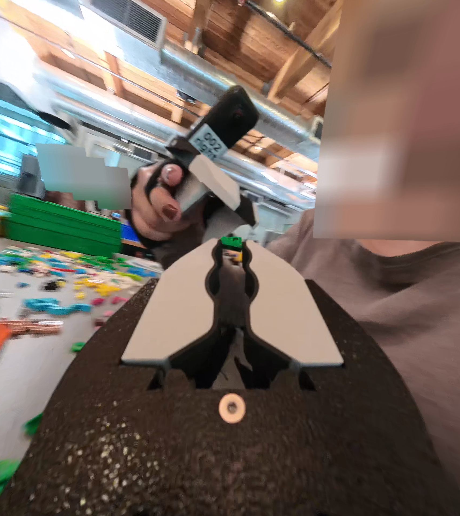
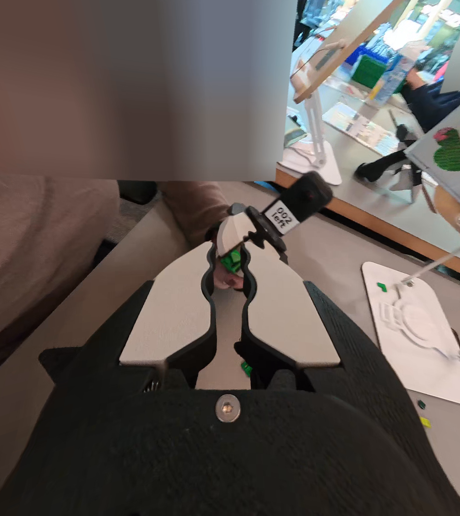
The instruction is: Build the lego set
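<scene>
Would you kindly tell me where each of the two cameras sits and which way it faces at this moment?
Left wrist view: sits on the left gripper, tilted upward toward the person's torso and ceiling; its fingertips pinch a green lego piece; the right gripper in a hand shows ahead, loose lego bricks at left.
Right wrist view: sits on the right gripper, facing the left gripper across the table; a sleeve shows.
Shared: the green lego piece, both grippers meeting tip to tip.
</scene>
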The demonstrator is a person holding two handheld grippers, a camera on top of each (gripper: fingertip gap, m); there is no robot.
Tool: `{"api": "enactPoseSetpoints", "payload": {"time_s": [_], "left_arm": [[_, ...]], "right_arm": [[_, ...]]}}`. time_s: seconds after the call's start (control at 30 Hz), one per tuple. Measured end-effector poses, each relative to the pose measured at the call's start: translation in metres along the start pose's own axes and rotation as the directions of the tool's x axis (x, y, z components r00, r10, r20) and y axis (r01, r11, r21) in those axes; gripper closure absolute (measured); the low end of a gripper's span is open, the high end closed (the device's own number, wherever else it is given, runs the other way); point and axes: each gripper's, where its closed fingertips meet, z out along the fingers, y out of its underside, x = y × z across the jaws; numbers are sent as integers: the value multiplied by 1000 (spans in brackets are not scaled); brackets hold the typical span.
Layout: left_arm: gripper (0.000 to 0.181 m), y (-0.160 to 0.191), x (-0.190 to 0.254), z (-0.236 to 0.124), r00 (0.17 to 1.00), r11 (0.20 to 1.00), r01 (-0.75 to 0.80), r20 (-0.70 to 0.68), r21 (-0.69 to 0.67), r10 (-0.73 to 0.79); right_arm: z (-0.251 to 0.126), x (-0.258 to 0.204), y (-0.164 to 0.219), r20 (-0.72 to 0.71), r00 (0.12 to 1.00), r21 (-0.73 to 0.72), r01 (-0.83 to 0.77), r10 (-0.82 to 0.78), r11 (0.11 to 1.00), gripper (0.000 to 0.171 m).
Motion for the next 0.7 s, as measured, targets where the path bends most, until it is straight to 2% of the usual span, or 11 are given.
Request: {"api": "enactPoseSetpoints", "payload": {"time_s": [0.13,0.27,0.43,0.7], "left_arm": [[168,5,15,2,975,987,163,-153,-19,-164],[168,10,27,3,953,980,187,-232,-63,-197],[168,14,30,4,946,978,191,-250,-84,-206],[168,14,31,3,942,976,197,-257,-88,-214]], "right_arm": [[6,-11,4,125,992,-33,-25,29,999,158],[14,-17,3,213,976,-31,-41,46,999,161],[19,-24,3,308,948,-45,-68,79,997,164],[21,-27,5,325,943,-66,-54,73,996,167]]}}
